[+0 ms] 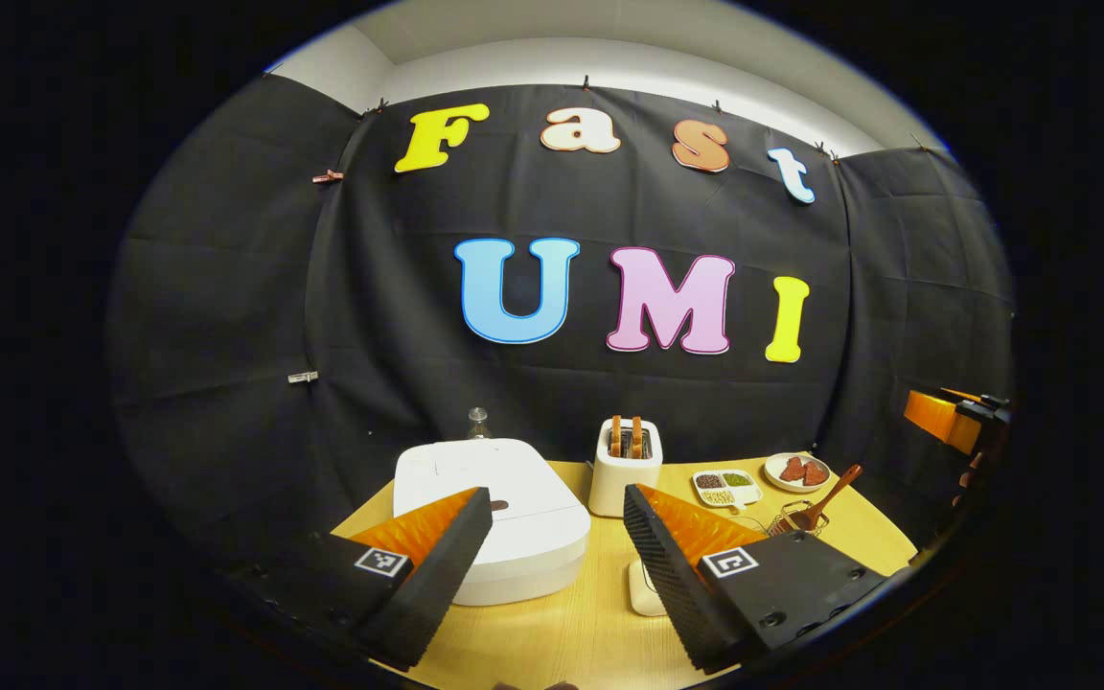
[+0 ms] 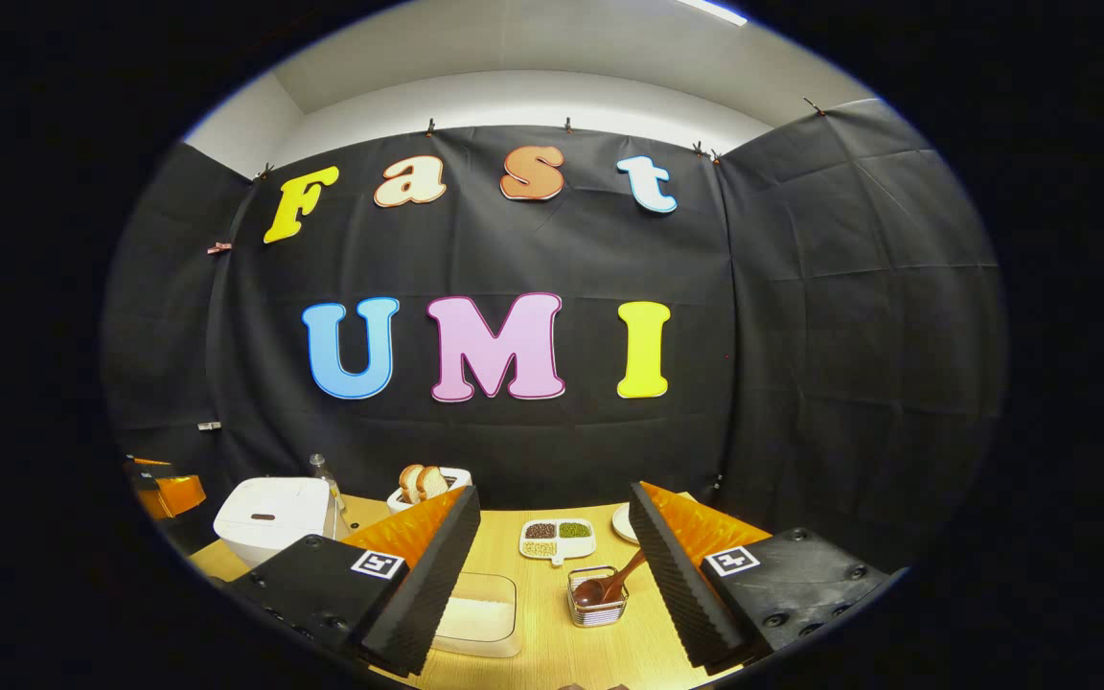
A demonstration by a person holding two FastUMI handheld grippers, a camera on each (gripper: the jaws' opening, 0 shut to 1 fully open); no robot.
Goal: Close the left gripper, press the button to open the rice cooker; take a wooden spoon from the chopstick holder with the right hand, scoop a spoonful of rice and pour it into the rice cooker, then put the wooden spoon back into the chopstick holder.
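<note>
Wooden bench (image 1: 590, 613) across the bottom of both views, the task's things spread over it. Largest on it, the white rice cooker (image 1: 504, 517), lower centre-left of the left gripper view, lid down, dark button on its top toward the front. White toaster (image 1: 625, 467) just right of it, bread slices upright in the slots. Left tool (image 1: 557, 561) low in that view, fingers spread wide, nothing between them; right tool (image 2: 552, 565) likewise wide apart and empty. Clear container of rice (image 2: 480, 613) at the bottom of the right gripper view, partly behind the left-hand finger. Beyond it, a divided dish of beans (image 2: 558, 540). Wire chopstick holder (image 2: 596, 602) at lower centre — wooden spoon (image 2: 611, 585) inside, bowl down, handle slanting up to the right. Judged the very start: nothing pressed yet — first closing the left tool, then lowering its tip onto the button; afterwards reaching with the right for the slanted handle.
</note>
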